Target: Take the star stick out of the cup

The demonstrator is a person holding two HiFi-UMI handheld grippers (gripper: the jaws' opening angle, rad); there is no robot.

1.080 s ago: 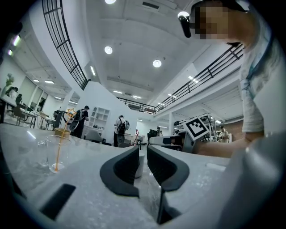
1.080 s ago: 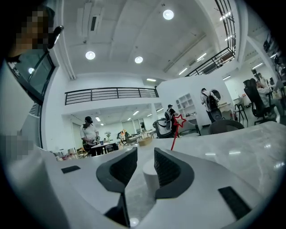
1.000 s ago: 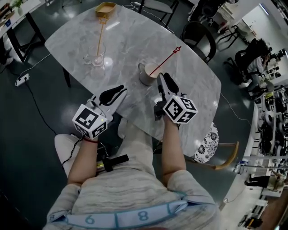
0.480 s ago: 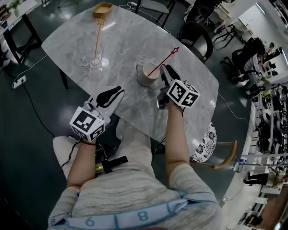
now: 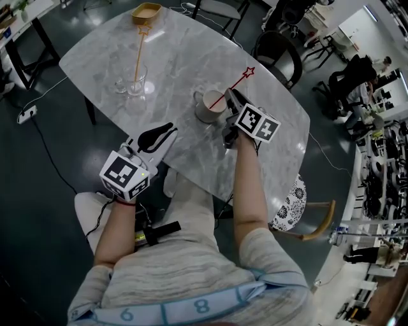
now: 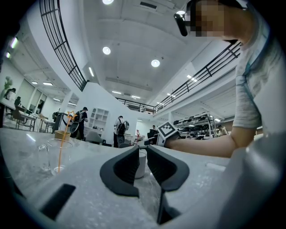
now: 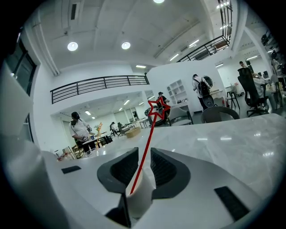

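Note:
A thin red star stick [image 5: 233, 85] leans out of a white cup [image 5: 206, 106] near the table's right edge, its star up and to the right. My right gripper [image 5: 231, 99] sits just right of the cup, open. In the right gripper view the red star stick [image 7: 148, 141] rises between the two fingers of my right gripper [image 7: 144, 154] without touching either, and the white cup [image 7: 142, 192] stands low in the gap. My left gripper [image 5: 166, 128] hovers at the near table edge, open and empty, with the cup [image 6: 141, 163] showing through its narrow gap.
A clear glass [image 5: 131, 81] holding an orange star stick [image 5: 139, 54] stands on the left of the marble table [image 5: 178, 57]. A wooden bowl [image 5: 146, 11] sits at the far edge. Black chairs [image 5: 279, 51] stand beyond the table's right side.
My right gripper has moved forward along the table's right side until its fingers flank the red stick beside the cup. The left gripper has stayed about where it was.

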